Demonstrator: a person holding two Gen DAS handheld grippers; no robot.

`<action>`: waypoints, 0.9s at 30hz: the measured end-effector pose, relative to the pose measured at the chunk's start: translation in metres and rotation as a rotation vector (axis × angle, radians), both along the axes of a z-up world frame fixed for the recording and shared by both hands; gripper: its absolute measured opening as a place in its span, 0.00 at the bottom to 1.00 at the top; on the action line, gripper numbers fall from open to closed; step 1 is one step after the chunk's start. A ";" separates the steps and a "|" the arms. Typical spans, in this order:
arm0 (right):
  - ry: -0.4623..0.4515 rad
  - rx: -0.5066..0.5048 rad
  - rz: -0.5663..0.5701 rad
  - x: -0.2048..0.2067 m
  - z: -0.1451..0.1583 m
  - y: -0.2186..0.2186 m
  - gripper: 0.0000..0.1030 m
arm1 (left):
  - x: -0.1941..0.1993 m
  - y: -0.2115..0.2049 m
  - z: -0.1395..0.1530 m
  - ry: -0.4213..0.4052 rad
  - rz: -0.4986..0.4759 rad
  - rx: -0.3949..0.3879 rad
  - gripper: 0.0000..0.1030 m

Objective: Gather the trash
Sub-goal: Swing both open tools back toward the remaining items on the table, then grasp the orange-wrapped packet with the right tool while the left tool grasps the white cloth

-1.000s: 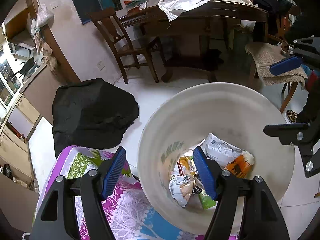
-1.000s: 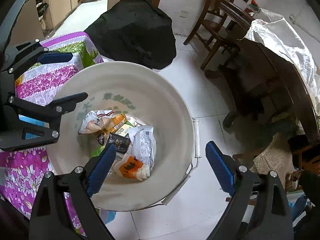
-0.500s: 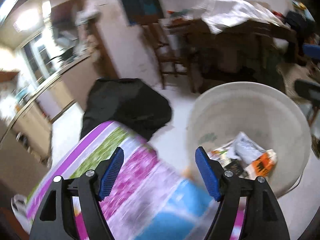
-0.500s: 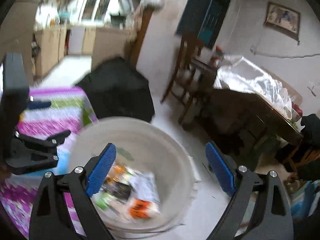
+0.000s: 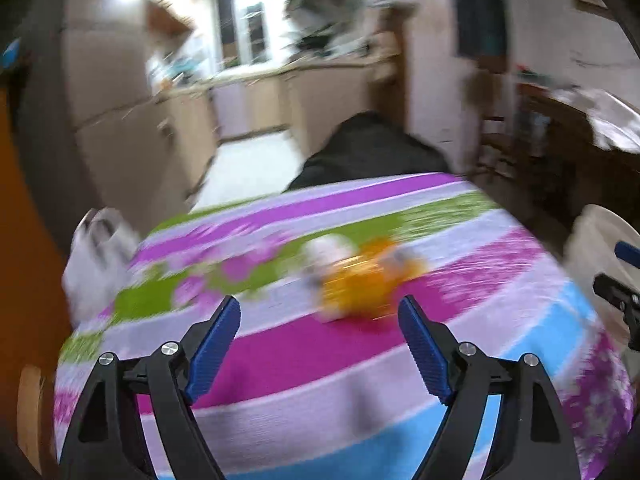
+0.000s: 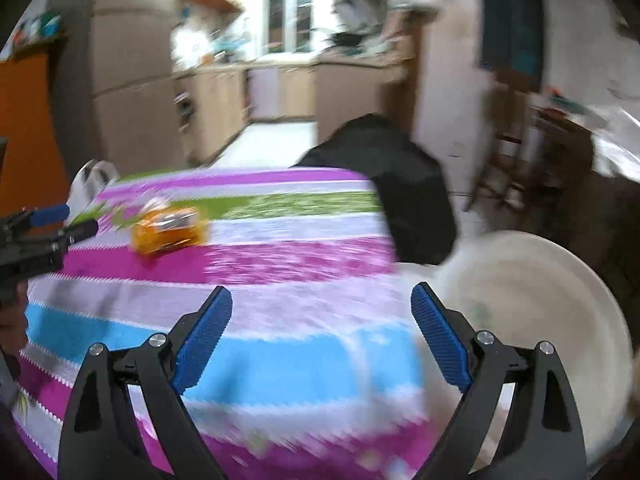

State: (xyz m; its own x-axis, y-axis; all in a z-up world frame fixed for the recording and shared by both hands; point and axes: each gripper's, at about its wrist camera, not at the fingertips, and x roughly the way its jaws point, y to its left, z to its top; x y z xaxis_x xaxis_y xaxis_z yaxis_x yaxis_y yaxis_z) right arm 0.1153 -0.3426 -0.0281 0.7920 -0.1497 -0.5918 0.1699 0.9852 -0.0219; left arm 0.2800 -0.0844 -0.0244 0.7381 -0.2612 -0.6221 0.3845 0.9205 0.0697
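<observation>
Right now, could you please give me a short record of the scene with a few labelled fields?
surface: table with striped floral cloth
trash left on table: orange wrapper, blurred
bin: white basin, beside the table's right edge
left gripper: jaws opening, nothing between them, wrapper just ahead
right gripper: open, empty, over the cloth
other: black bag on the floor behind the table

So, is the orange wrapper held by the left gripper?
No, the orange wrapper lies on the tablecloth ahead of the left gripper, whose opening jaws are empty.
</observation>
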 end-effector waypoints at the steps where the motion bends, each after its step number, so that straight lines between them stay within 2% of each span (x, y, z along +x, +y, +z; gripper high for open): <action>1: 0.019 0.006 0.062 0.016 -0.002 0.013 0.87 | 0.009 0.018 -0.002 0.027 0.043 -0.020 0.79; 3: 0.054 0.041 0.168 0.046 -0.006 0.036 0.95 | 0.021 0.044 -0.005 0.055 0.101 -0.049 0.79; 7: 0.139 0.130 0.288 0.097 -0.016 0.072 0.95 | 0.043 0.073 -0.008 0.084 0.174 -0.077 0.79; 13: 0.195 0.207 0.374 0.156 -0.025 0.098 0.95 | 0.063 0.084 -0.005 0.090 0.201 -0.102 0.79; 19: 0.266 0.219 0.376 0.188 -0.038 0.106 0.94 | 0.079 0.078 -0.015 0.113 0.195 -0.105 0.80; 20: 0.269 0.239 0.382 0.189 -0.040 0.105 0.86 | 0.080 0.075 -0.016 0.111 0.193 -0.096 0.80; 22: 0.264 0.271 0.387 0.185 -0.043 0.100 0.77 | 0.084 0.070 -0.019 0.115 0.185 -0.086 0.80; 27: 0.232 0.292 0.352 0.148 -0.039 0.076 0.67 | 0.084 0.052 -0.023 0.127 0.134 -0.084 0.81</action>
